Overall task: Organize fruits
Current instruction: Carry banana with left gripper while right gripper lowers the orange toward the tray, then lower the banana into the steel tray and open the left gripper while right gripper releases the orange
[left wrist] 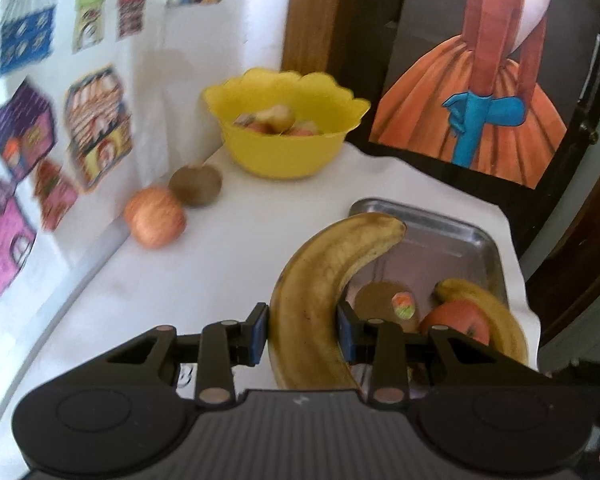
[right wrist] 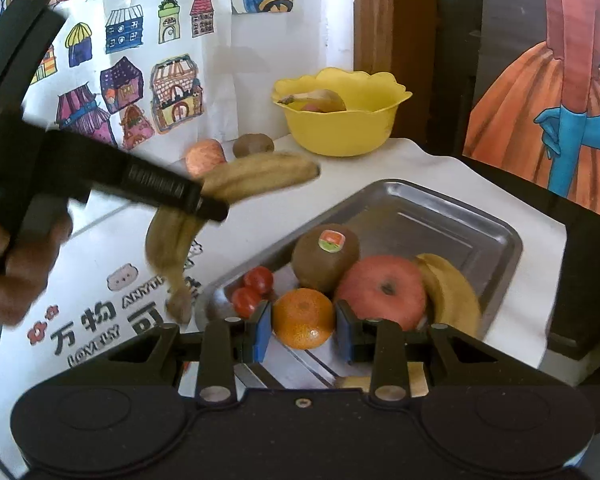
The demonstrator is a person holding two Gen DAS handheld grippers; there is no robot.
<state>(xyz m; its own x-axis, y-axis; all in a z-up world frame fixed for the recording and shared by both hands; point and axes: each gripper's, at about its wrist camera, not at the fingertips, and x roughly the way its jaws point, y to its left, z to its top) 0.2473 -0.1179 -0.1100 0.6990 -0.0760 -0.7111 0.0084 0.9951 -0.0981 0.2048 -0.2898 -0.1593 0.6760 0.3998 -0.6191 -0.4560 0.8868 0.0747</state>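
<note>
On the table (right wrist: 100, 240), the tray (right wrist: 480, 220) lies in front of the bowl (right wrist: 340, 128); an apple (right wrist: 205, 155) and kiwi (right wrist: 253, 145) sit left of the bowl.

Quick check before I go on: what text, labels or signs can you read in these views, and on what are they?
"万物" and "可": large dark characters on the white table cover, partly hidden by the right gripper.
Small Latin lettering beside and under them: too blurred to read.
Sticker on the kiwi: print too small to read.

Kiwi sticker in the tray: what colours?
Orange-red over green with a white edge, on the kiwi; clearest in the right wrist view.
</note>
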